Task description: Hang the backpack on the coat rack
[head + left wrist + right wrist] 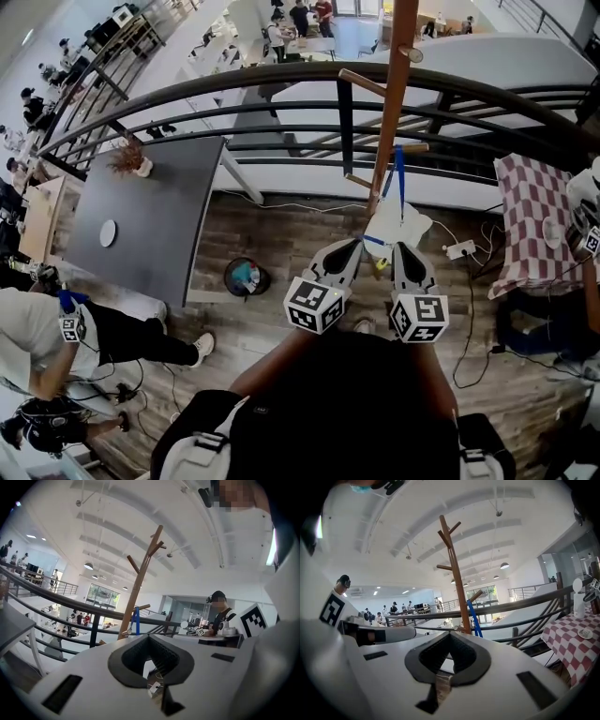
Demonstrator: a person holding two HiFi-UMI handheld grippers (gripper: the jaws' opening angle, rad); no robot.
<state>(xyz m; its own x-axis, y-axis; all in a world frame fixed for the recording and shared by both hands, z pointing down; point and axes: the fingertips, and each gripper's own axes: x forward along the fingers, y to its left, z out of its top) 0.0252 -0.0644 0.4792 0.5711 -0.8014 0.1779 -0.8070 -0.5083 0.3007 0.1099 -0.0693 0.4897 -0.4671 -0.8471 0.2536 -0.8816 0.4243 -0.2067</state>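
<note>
Backpack (398,228) hung by blue strap (400,178) on low peg (411,148) of coat rack (394,84). Left tongs (357,245) and right tongs (398,247) closed, empty, just beside it. Strap seat to be checked before withdrawal.

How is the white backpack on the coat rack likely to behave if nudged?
The backpack would probably swing, since it hangs from one peg by a thin blue strap. Its rumpled outline suggests soft fabric that would give rather than resist.
</note>
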